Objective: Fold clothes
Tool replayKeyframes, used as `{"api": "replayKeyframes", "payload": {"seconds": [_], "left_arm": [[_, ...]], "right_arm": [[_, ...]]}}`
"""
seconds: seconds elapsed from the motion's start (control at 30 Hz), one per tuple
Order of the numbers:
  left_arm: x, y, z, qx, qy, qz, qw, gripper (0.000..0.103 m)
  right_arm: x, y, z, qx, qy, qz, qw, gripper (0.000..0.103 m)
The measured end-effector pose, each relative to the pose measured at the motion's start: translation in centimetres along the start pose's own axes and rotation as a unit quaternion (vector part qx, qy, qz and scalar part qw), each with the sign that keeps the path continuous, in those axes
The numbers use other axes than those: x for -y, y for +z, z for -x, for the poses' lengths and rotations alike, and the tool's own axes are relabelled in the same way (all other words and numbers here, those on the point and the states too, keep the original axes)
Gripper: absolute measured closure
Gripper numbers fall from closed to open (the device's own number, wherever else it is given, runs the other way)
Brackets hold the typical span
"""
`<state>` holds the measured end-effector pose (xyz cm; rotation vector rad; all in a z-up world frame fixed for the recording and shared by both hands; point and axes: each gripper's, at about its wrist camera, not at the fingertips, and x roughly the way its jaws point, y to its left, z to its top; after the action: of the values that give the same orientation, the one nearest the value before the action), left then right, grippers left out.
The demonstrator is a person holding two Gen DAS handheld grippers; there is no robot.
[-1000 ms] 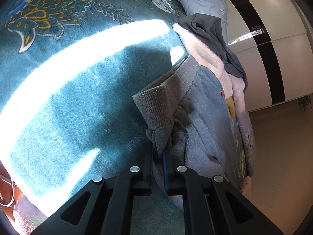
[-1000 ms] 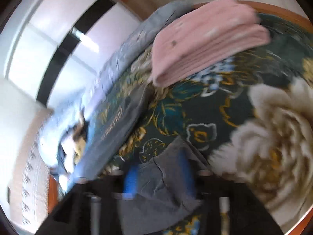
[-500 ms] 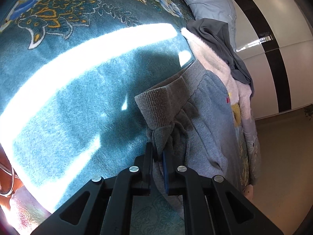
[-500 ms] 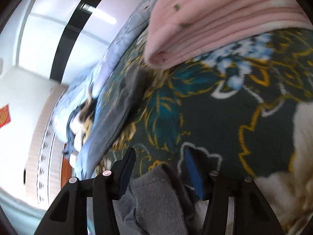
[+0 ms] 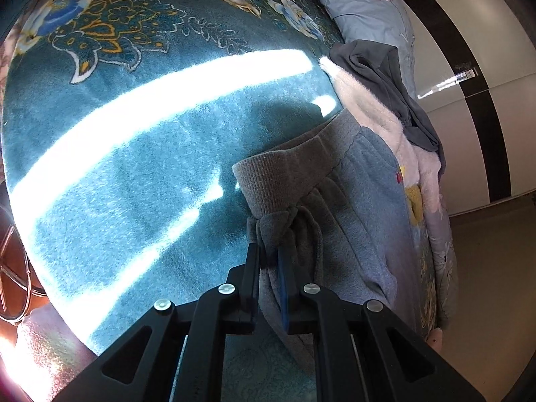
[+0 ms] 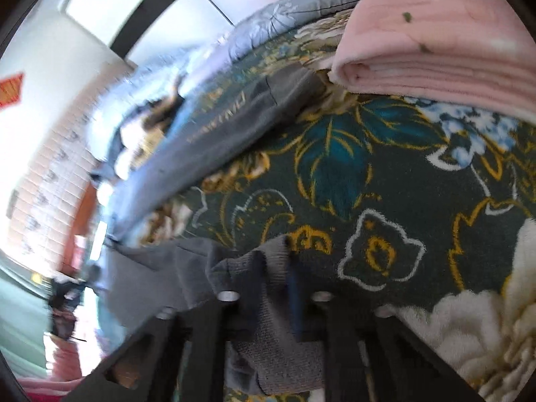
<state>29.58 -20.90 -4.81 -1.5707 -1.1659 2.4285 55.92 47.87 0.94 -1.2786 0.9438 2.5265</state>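
Observation:
Grey sweatpants (image 5: pixel 351 207) lie on a teal floral bedspread (image 5: pixel 134 167), the ribbed waistband facing me. My left gripper (image 5: pixel 268 251) is shut on a bunched fold of the fabric just below the waistband. In the right wrist view, my right gripper (image 6: pixel 276 268) has its jaws closing, and its pads pinch a grey ribbed band of the sweatpants (image 6: pixel 278 345) between them. The band hangs down between the fingers, and more grey cloth trails off to the left.
A folded pink blanket (image 6: pixel 435 43) and a flat grey garment with lettering (image 6: pixel 234 114) lie further along the bed. A white fleece (image 5: pixel 368 110), a dark grey garment (image 5: pixel 385 77) and a daisy pillow (image 5: pixel 361 3) sit at the bed's edge, with floor (image 5: pixel 485 268) beyond.
The right gripper's jaws, wide apart around the grey cloth half a second ago, have come together on it, and the hand has rolled. The left gripper keeps its hold and has barely shifted.

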Motion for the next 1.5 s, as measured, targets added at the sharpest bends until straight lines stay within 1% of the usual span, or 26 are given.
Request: {"api": "replayKeyframes", "payload": {"seconds": [0.03,0.07,0.1,0.17,0.2,0.3,0.37,0.4,0.47,0.6,0.63,0.73,0.83,0.93,1.0,1.07,1.1,1.13,1.2,1.3,1.37,1.43,1.5], "left_arm": [[-0.1,0.0,0.1,0.002,0.001,0.001,1.0000,0.095],[-0.1,0.1,0.2,0.005,0.003,0.003,1.0000,0.095],[-0.2,0.1,0.4,0.008,0.003,0.003,1.0000,0.095],[-0.3,0.2,0.6,0.012,0.003,0.003,0.9999,0.095],[-0.4,0.3,0.6,0.012,0.004,0.002,0.9999,0.095],[-0.7,0.2,0.2,0.007,0.000,0.003,1.0000,0.095],[-1.0,-0.1,-0.1,0.002,-0.002,0.007,1.0000,0.095],[-1.2,-0.1,-0.2,0.000,-0.003,0.009,1.0000,0.095],[-1.6,-0.1,-0.3,-0.003,-0.005,0.014,0.9999,0.095],[-1.5,0.0,-0.3,-0.004,-0.016,0.012,0.9998,0.095],[-1.5,0.0,-0.3,-0.005,-0.019,0.012,0.9997,0.095],[-1.7,0.0,-0.5,-0.010,-0.029,0.010,0.9995,0.095],[-2.0,0.1,-0.6,-0.015,-0.043,0.010,0.9989,0.095],[-2.3,0.3,-0.7,-0.020,-0.056,0.008,0.9982,0.092],[-2.5,0.2,-1.0,-0.025,-0.060,0.007,0.9979,0.089],[-2.7,0.2,-1.2,-0.030,-0.063,0.008,0.9975,0.086],[-2.8,0.2,-1.3,-0.032,-0.066,0.010,0.9973,0.085],[-2.9,0.2,-1.4,-0.034,-0.068,0.011,0.9970,0.084],[-3.1,0.3,-1.2,-0.035,-0.071,0.013,0.9967,0.083],[-3.5,0.5,-1.0,-0.034,-0.074,0.017,0.9965,0.074],[-3.5,0.6,-1.2,-0.035,-0.075,0.018,0.9964,0.074],[-3.2,0.6,-1.5,-0.038,-0.079,0.015,0.9960,0.074],[-2.9,0.5,-1.8,-0.040,-0.082,0.010,0.9958,0.074]], "right_arm": [[-0.6,0.0,0.4,0.007,-0.006,0.004,1.000,0.095],[-0.6,0.1,1.3,0.029,0.002,-0.001,1.000,0.095],[-0.2,0.4,2.7,0.062,0.019,-0.014,0.998,0.095],[0.6,0.8,5.4,0.126,0.053,-0.039,0.990,0.096],[1.2,0.8,5.5,0.133,0.051,-0.053,0.988,0.096],[3.7,0.5,3.1,0.101,0.002,-0.097,0.990,0.096],[5.4,0.3,1.6,0.080,-0.031,-0.126,0.988,0.096],[6.1,0.1,1.2,0.076,-0.035,-0.142,0.986,0.096],[7.2,-0.4,1.1,0.075,-0.030,-0.168,0.983,0.096],[7.2,-0.6,1.6,0.074,-0.036,-0.188,0.979,0.095],[7.3,-0.6,2.1,0.080,-0.036,-0.197,0.976,0.091],[7.6,-0.9,3.8,0.099,-0.037,-0.226,0.968,0.089],[7.3,-1.8,6.3,0.120,-0.053,-0.237,0.963,0.089],[6.0,-3.4,7.9,0.114,-0.047,-0.233,0.965,0.088],[4.5,-4.4,6.8,0.093,-0.026,-0.240,0.966,0.088],[3.6,-5.7,5.4,0.064,-0.001,-0.248,0.967,0.086],[3.3,-6.3,4.8,0.056,0.006,-0.252,0.966,0.080],[3.0,-6.8,4.3,0.053,0.010,-0.255,0.966,0.070],[2.5,-7.5,3.3,0.048,0.017,-0.261,0.964,0.062],[2.1,-7.9,2.5,0.056,0.017,-0.271,0.961,0.061],[1.8,-7.8,2.2,0.065,0.011,-0.278,0.958,0.061],[1.7,-7.8,1.9,0.079,0.011,-0.297,0.952,0.062],[1.8,-8.0,1.7,0.107,0.014,-0.321,0.941,0.062]]}}
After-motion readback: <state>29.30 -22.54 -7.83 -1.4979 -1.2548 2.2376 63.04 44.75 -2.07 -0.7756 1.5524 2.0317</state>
